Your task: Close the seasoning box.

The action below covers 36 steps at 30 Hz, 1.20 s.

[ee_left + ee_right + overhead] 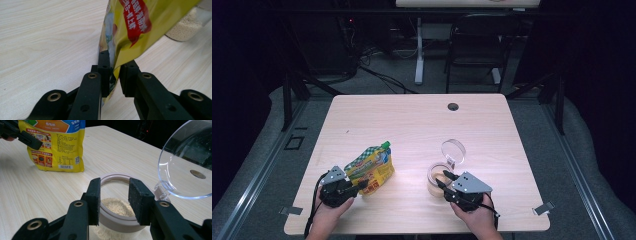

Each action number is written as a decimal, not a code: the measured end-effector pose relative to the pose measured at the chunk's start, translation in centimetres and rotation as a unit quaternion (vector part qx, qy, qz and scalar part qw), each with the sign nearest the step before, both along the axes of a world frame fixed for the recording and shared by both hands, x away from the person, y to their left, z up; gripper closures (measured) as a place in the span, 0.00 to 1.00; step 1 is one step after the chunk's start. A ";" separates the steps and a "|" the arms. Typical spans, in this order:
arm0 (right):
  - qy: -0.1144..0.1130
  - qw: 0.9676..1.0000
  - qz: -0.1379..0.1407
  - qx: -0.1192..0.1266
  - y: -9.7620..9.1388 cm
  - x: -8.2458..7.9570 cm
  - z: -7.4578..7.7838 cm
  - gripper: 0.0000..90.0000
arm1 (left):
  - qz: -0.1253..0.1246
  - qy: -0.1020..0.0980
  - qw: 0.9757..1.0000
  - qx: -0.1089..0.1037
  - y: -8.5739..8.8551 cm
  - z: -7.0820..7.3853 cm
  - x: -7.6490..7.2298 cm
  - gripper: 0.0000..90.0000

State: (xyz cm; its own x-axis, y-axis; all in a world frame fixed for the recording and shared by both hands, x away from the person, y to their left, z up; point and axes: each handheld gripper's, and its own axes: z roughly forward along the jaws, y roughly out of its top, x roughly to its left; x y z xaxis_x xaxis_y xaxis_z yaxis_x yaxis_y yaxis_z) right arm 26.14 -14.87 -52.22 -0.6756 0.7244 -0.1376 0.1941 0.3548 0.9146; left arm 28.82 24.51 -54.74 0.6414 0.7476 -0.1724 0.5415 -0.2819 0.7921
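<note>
Nearest the person, the left gripper [343,189] had the lower edge of the yellow plastic spouted pouch [371,170] between its black fingers [104,65]. The gap was narrow, and one finger lay against the film while the other stood just off it, so I could not tell whether the hold was still firm. The pouch stood on the pale wooden bench [412,125], leaning away from that gripper, its long axis running from the fingers up to the green cap [385,145] at the far top corner. The left hand was plainly the nearer to it.

On the other side, the right gripper [445,180] had its fingers [94,195] parted at the near rim of the clear round jar [117,220] with the beige collar. They straddled the rim without visibly pressing on it. The jar held pale granules, well apart from the pouch to its right. Its clear hinged lid [453,150] stood open on the far side.

The pouch carried a red banner of white Chinese characters, too tilted to read. Its back showed small print, a barcode and a QR code.
</note>
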 end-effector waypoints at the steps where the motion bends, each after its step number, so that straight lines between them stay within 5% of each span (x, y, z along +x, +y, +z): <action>1: 0.000 1.000 0.000 0.000 0.0 0.0 0.0 0.70 | -0.001 0.000 1.000 0.002 0.1 0.0 0.0 0.89; 36: 0.002 1.000 0.001 0.000 -0.2 0.0 0.2 0.68 | 0.022 -0.001 0.999 -0.025 1.3 -0.1 -1.2 0.73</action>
